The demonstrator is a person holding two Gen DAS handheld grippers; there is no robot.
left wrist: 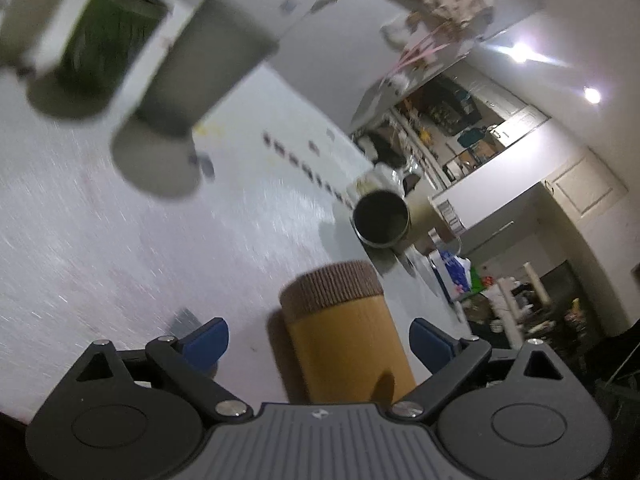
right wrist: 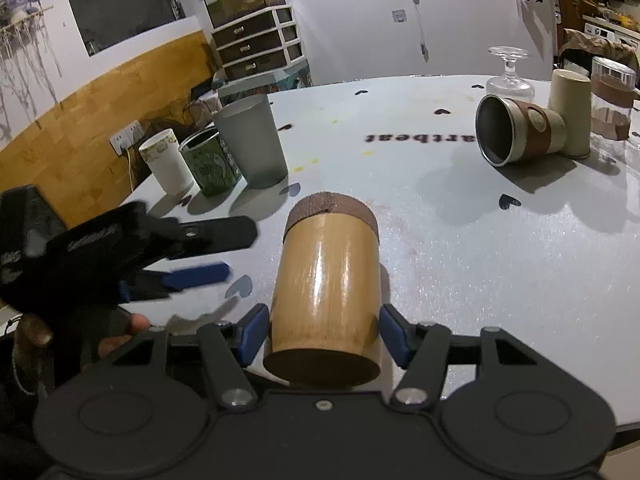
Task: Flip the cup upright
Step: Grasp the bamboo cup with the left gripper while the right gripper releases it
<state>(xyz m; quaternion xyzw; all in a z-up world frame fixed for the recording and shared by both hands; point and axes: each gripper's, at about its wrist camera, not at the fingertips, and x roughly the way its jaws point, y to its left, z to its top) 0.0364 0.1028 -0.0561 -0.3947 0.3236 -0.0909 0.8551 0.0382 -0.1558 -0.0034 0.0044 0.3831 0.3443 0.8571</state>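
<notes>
A bamboo cup [right wrist: 326, 284] with a brown ribbed band lies on the white table [right wrist: 500, 248], closed base toward the right wrist camera. My right gripper [right wrist: 324, 336] is open, its blue pads [right wrist: 394, 336] either side of the cup's base, close but apart from it. My left gripper [left wrist: 318, 340] is open; the same cup [left wrist: 340, 332] lies between its blue pads [left wrist: 208, 340] with wide gaps. The left gripper also shows in the right wrist view [right wrist: 200, 248], left of the cup. A steel-lined cup with a brown sleeve [right wrist: 520, 130] lies on its side at the far right.
A grey tumbler [right wrist: 252, 144], a green mug [right wrist: 208, 166] and a white cup [right wrist: 166, 166] stand upright at the table's left edge. A cream cup [right wrist: 570, 112], an upturned glass [right wrist: 510, 74] and a clear jar [right wrist: 612, 96] stand far right. Drawers [right wrist: 256, 44] stand behind.
</notes>
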